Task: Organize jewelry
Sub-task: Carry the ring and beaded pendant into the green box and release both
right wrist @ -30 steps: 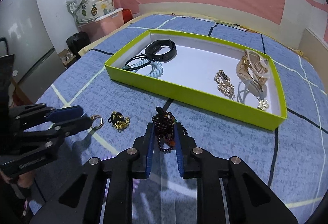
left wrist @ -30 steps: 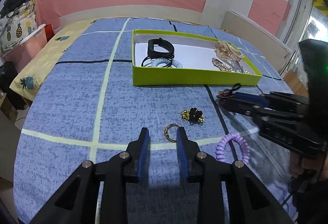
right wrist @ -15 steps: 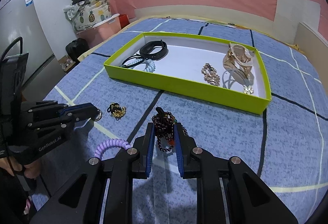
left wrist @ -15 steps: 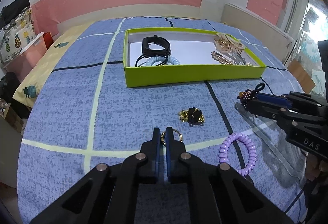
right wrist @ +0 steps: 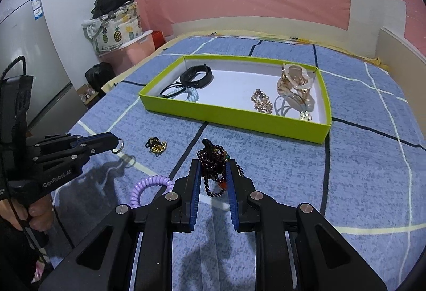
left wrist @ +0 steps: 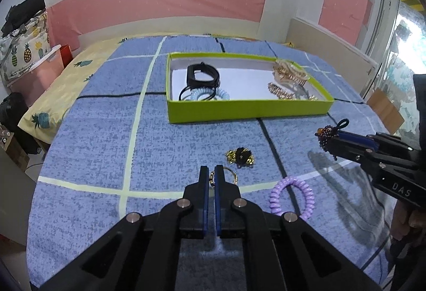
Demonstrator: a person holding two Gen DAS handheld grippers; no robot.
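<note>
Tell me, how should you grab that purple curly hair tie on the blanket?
Pinch one side of the purple spiral coil hair tie from straight above, one jaw inside the loop, one outside. It lies flat on the blue blanket, so a sideways approach would probably only push it.

The bedspread point(left wrist: 93, 136) is speckled blue with pale yellow and black lines. The box point(left wrist: 247, 110) is lime green outside, white inside. The coil hair tie point(left wrist: 291, 196) is lilac, the beads point(right wrist: 213, 160) dark maroon.
</note>
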